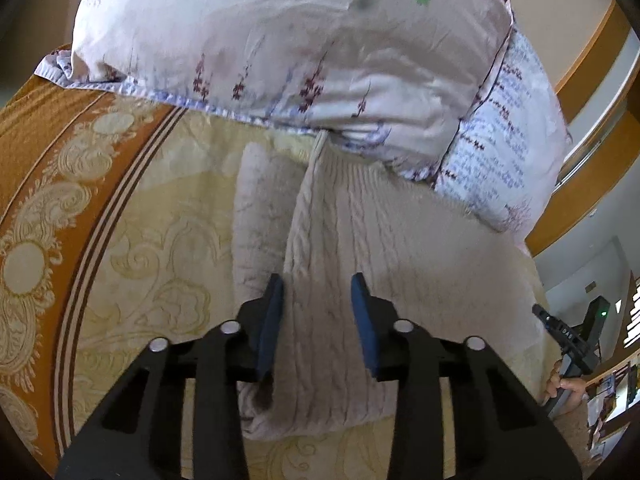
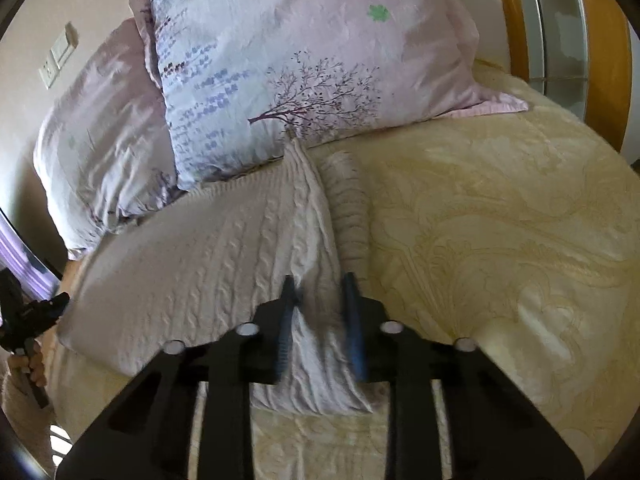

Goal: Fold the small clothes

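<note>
A cream cable-knit sweater lies on the bed, its top edge against the pillows. In the left wrist view a raised fold of its left side runs up into my left gripper, whose blue pads press on the knit; a sleeve lies flat just to the left. In the right wrist view the sweater is drawn into a ridge that ends between the pads of my right gripper, shut on that fold, with the other sleeve beside it. Each view shows the other hand's gripper at its outer edge.
The cream and orange patterned bedspread covers the bed. Two lilac floral pillows rest close behind the sweater. A wooden bed frame curves at the far right. A person's hand grips a handle.
</note>
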`<action>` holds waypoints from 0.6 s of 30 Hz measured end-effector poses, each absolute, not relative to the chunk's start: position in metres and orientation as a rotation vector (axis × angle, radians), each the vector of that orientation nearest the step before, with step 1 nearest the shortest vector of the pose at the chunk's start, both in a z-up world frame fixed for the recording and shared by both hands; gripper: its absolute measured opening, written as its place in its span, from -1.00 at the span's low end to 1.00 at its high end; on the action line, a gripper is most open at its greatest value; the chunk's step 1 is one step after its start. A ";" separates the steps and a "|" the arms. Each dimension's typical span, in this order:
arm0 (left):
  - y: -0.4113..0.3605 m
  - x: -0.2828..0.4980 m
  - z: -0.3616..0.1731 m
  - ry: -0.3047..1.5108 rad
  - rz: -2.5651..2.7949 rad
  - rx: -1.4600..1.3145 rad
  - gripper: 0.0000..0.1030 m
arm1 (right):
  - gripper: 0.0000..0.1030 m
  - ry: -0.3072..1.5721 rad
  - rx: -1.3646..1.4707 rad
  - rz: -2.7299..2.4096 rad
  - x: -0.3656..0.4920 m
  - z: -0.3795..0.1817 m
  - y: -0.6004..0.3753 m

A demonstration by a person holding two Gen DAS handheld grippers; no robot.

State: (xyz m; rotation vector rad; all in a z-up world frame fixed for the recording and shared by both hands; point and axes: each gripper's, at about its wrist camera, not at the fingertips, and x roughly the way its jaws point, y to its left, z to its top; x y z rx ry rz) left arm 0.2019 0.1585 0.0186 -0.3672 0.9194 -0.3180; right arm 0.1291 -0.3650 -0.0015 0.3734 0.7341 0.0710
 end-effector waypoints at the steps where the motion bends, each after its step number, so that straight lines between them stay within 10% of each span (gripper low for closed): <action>1: 0.158 0.202 0.017 0.922 -0.321 -0.363 -0.56 | -0.74 0.729 0.380 0.076 0.127 -0.001 -0.366; 4: 0.161 0.203 0.013 0.943 -0.327 -0.379 -0.83 | -0.77 0.713 0.374 0.073 0.122 0.003 -0.366; 18: 0.175 0.188 0.016 0.944 -0.353 -0.376 -0.87 | -0.79 0.732 0.344 -0.004 0.103 0.008 -0.360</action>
